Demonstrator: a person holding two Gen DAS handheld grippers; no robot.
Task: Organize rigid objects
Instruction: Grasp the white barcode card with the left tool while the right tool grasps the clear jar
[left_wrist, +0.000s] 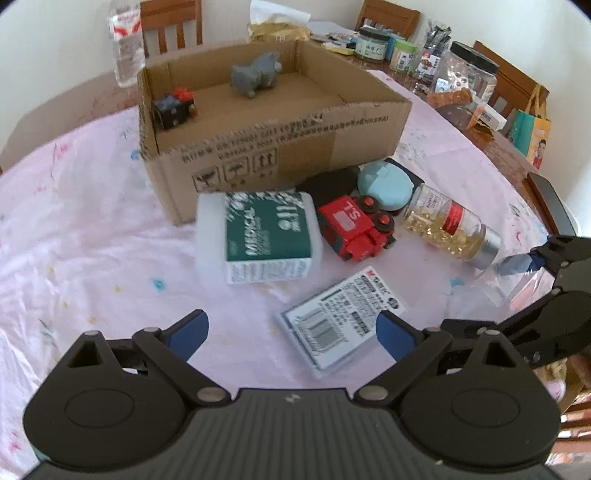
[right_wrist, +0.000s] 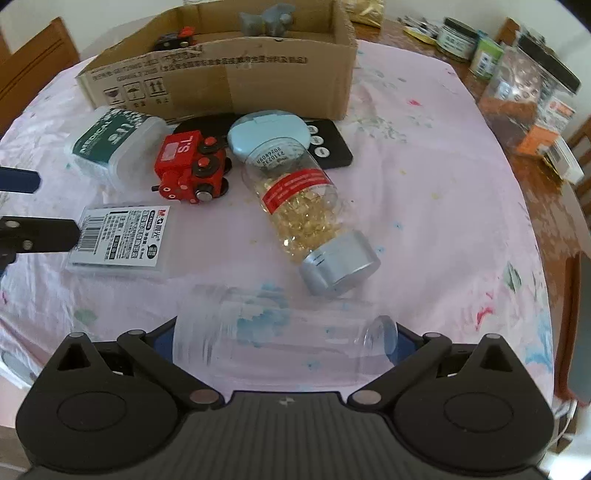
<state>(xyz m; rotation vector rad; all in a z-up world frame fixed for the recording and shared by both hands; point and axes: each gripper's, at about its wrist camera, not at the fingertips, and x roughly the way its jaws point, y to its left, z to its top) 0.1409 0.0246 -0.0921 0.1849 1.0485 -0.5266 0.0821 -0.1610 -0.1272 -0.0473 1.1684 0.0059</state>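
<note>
Left wrist view: the left gripper (left_wrist: 291, 330) hangs wide open and empty above the barcode packet (left_wrist: 341, 325).

Right wrist view: the right gripper (right_wrist: 286, 345) has its fingers closed on a clear bottle (right_wrist: 280, 332), lying crosswise, its rounded end pointing right, just above the surface (right_wrist: 424, 206).

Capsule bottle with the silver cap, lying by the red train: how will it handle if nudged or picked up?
The capsule bottle lies on its side and looks round, so a sideways nudge would probably roll it over the pink cloth. Its clear wall looks smooth and stiff, so a grip may slip. It is only partly filled with capsules, so its weight will likely shift when tilted.
</note>
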